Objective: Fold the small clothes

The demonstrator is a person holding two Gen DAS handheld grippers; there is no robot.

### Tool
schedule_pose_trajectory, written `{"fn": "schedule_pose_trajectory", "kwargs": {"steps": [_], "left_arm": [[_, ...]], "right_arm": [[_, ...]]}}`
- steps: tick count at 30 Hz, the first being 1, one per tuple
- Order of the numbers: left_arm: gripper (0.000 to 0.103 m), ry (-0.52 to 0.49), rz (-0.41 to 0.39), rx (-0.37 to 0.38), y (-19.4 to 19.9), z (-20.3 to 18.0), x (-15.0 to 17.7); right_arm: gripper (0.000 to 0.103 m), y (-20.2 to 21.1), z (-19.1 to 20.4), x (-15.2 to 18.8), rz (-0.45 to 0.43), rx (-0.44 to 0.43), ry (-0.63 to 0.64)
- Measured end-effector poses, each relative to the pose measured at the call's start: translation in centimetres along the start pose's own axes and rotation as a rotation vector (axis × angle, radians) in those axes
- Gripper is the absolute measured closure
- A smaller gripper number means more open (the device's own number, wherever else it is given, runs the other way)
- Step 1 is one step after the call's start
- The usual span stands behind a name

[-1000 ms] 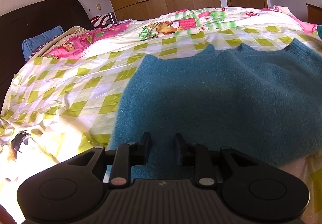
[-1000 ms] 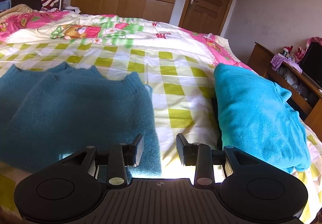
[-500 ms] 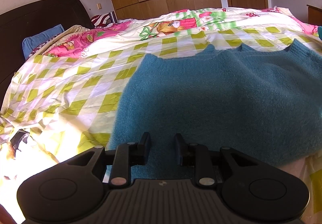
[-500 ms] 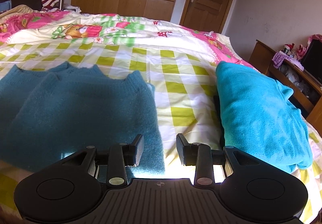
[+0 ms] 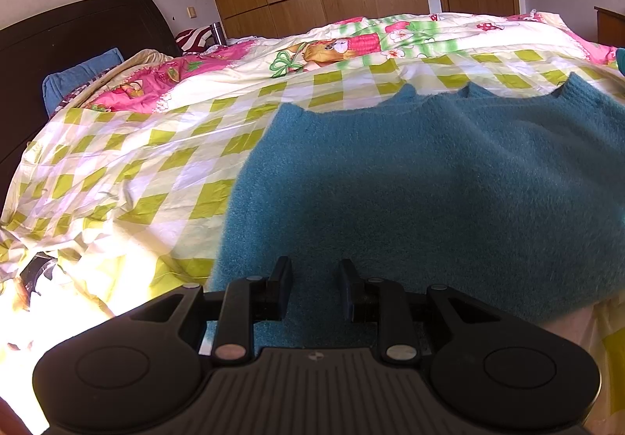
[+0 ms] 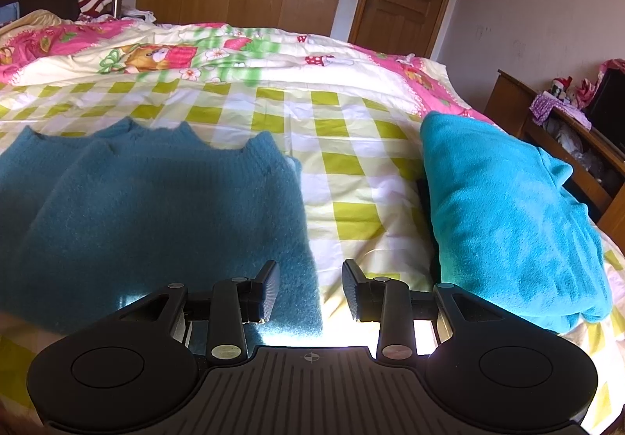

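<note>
A fuzzy teal knitted sweater [image 5: 449,177] lies flat on the bed [image 5: 129,169], spread across the near edge over the green-and-white checked sheet [image 6: 351,169]. Its surface is soft and hairy, its far edge shows ribbed hems standing up as several small peaks, and what look like folded-in sleeves overlap on the body, so the whole forms a rough rectangle; its near part hangs slightly over the bed's near edge. The left tongs [image 5: 315,288] hover low over the sweater's near left corner, their jaws parted by a moderate gap with nothing between them. The right tongs [image 6: 310,290] sit over the sweater's near right corner, jaws spread a little wider and likewise holding nothing; the left finger lies over the knit and the right finger over bare sheet. Towards the bed's right edge, well apart from the sweater, lies a folded turquoise fleece garment [image 6: 504,216]. A pink cartoon-print quilt [image 6: 164,52] is bunched along the far side of the bed.
</note>
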State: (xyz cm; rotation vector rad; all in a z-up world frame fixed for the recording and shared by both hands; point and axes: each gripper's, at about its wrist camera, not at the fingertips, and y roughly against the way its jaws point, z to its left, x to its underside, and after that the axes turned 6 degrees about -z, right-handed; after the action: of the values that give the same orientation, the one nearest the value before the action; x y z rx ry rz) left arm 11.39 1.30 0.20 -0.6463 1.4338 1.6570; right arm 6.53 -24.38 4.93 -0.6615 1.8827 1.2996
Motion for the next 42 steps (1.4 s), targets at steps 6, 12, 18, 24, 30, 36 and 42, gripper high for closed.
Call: {"fn": "schedule_pose_trajectory", "kwargs": {"steps": [6, 12, 18, 24, 30, 36, 42], "left_arm": [[0.064, -0.005, 0.000, -0.001, -0.1, -0.1, 0.0], [0.064, -0.010, 0.002, -0.002, -0.1, -0.1, 0.0], [0.064, -0.019, 0.025, -0.008, -0.4, -0.2, -0.4], [0.064, -0.036, 0.030, -0.017, -0.5, -0.3, -0.3], [0.064, -0.030, 0.040, -0.011, -0.7, -0.2, -0.5], [0.064, -0.028, 0.041, -0.008, -0.7, -0.2, -0.5], [0.064, -0.027, 0.043, -0.003, -0.8, -0.1, -0.5]], "right_arm": [[0.069, -0.3, 0.1, 0.2, 0.011, -0.004, -0.004], [0.068, -0.4, 0.1, 0.3, 0.024, -0.008, -0.011], [0.068, -0.6, 0.2, 0.5, 0.044, -0.015, -0.022], [0.068, -0.6, 0.6, 0.5, 0.049, -0.015, -0.015], [0.068, -1.0, 0.7, 0.3, 0.059, -0.016, -0.022], [0.067, -1.4, 0.9, 0.4, 0.073, -0.016, -0.024], [0.067, -1.7, 0.9, 0.6, 0.081, -0.014, -0.024]]}}
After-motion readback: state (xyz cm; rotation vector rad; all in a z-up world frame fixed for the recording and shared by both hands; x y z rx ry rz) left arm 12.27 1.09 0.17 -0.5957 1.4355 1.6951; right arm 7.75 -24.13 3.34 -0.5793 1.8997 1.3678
